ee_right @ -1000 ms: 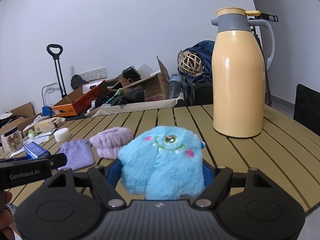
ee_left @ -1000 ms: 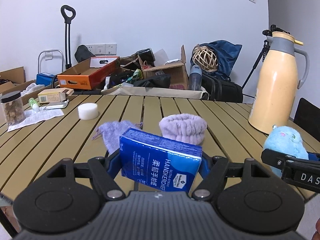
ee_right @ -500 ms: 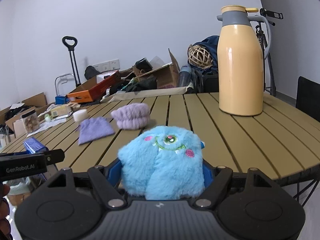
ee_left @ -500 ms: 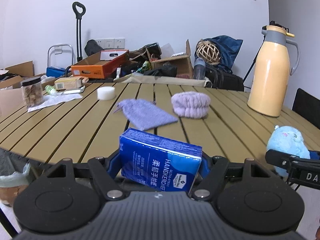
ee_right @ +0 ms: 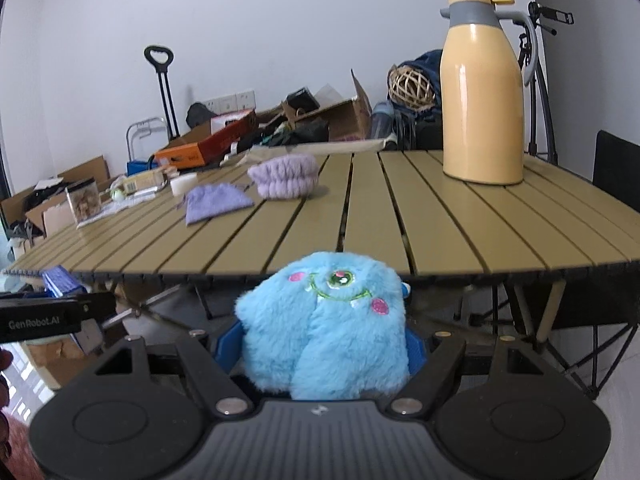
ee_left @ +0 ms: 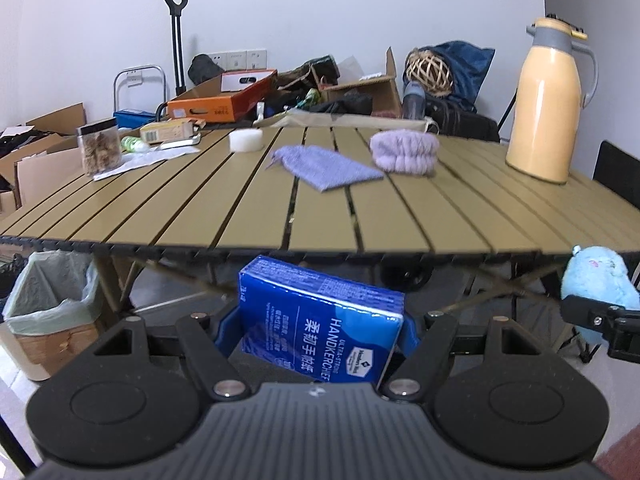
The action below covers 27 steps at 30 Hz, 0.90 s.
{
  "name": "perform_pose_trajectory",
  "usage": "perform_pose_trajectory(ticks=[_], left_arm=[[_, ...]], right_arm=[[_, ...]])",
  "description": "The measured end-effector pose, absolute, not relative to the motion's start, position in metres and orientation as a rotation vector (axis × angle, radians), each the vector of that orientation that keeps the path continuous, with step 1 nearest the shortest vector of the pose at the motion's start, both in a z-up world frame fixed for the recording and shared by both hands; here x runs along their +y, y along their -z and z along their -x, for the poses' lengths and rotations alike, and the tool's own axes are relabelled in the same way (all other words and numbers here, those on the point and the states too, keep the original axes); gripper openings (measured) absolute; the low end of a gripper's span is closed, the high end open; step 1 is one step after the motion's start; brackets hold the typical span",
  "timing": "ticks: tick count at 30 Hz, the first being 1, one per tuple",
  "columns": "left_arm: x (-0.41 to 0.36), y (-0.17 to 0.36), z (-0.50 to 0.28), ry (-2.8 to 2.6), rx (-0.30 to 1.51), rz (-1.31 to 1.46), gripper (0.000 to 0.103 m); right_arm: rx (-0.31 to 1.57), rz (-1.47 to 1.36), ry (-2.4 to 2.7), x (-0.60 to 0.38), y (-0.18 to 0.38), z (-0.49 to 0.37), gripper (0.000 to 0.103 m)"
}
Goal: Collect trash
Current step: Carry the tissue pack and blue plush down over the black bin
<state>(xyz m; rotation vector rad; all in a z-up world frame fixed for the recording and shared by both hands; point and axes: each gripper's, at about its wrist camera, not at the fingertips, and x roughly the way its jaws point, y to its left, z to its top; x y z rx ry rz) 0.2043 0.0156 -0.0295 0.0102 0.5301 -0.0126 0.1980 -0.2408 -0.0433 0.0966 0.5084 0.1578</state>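
A lined bin stands on the floor at far left, beside the slatted desk. On the desk sit a jar, a white puck, a purple cloth, a purple headband and a yellow jug. Below the desk edge, the left gripper clamps a blue tissue pack reading "HANDKERCHIEF". The right gripper clamps a blue plush toy. Boxes crowd the white wall.

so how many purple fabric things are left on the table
2: a flat purple cloth pouch near the table's middle, and a fluffy purple band just right of it, toward the yellow jug. Clutter behind may hide more.
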Motion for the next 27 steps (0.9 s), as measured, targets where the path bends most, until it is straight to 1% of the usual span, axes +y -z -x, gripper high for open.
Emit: perform_pose_trajectory(ticks=[17,27], left_arm=[[0.042,0.074,-0.181,-0.043,0.663,-0.078,0.073],[0.06,0.114,-0.186,-0.069,0.811,-0.119,0.073]], right_arm=[[0.618,-0.055,-0.115,-0.246,0.078,-0.171,0.076],[0.709,-0.029,-0.078,-0.251,0.102,-0.176,0.076]])
